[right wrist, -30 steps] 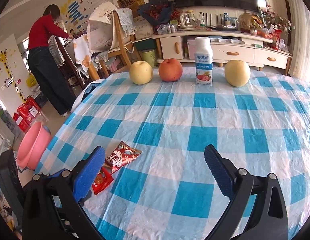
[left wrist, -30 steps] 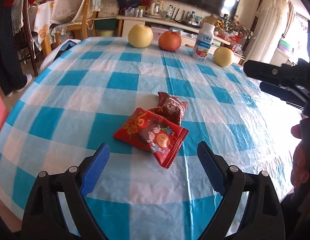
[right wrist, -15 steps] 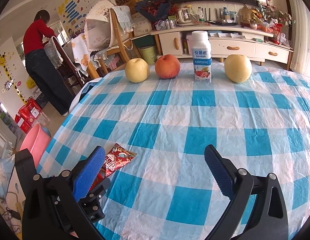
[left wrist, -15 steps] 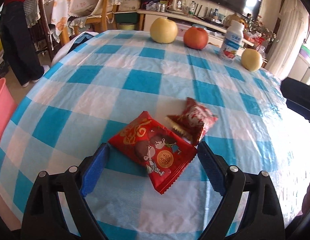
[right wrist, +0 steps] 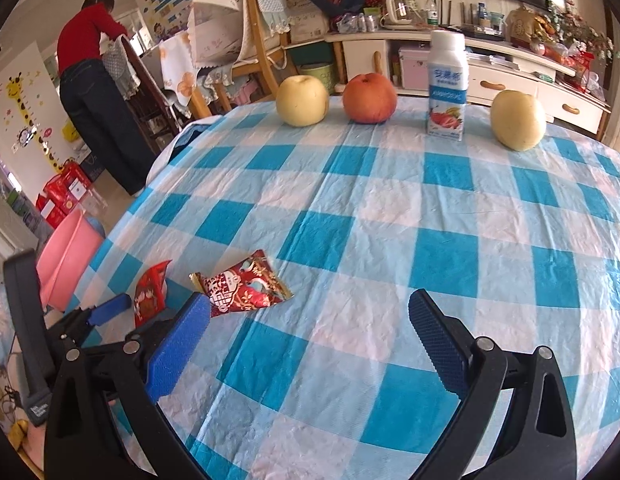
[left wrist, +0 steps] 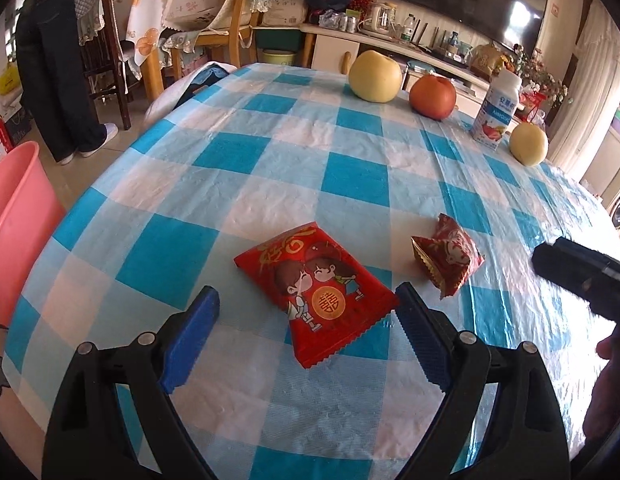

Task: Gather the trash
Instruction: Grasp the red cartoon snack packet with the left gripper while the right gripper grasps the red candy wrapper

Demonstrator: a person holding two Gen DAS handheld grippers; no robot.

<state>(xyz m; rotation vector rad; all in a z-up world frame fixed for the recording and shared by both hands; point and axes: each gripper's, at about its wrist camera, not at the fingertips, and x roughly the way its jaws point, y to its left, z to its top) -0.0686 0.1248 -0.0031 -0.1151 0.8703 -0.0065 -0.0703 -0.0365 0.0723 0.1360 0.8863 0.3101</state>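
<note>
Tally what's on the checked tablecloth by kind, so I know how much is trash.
Red snack wrappers (trash): 2, the flat wrapper and the crumpled wrapper
Yellow pears: 2
Red apple: 1
Drink bottle: 1
Total: 6

Home living room: checked tablecloth (right wrist: 390, 216), sideboard (right wrist: 510, 80).

The table (right wrist: 390, 208) is covered with a cloth of blue and white squares. At its far edge stand in a row a yellow pear (right wrist: 302, 100), a red apple (right wrist: 370, 98), a white drink bottle (right wrist: 447, 88) and a second pear (right wrist: 518, 120). Nearer lie two red wrappers, apart from each other: a flat snack packet (left wrist: 316, 290) and a crumpled wrapper (left wrist: 448, 256).
</note>
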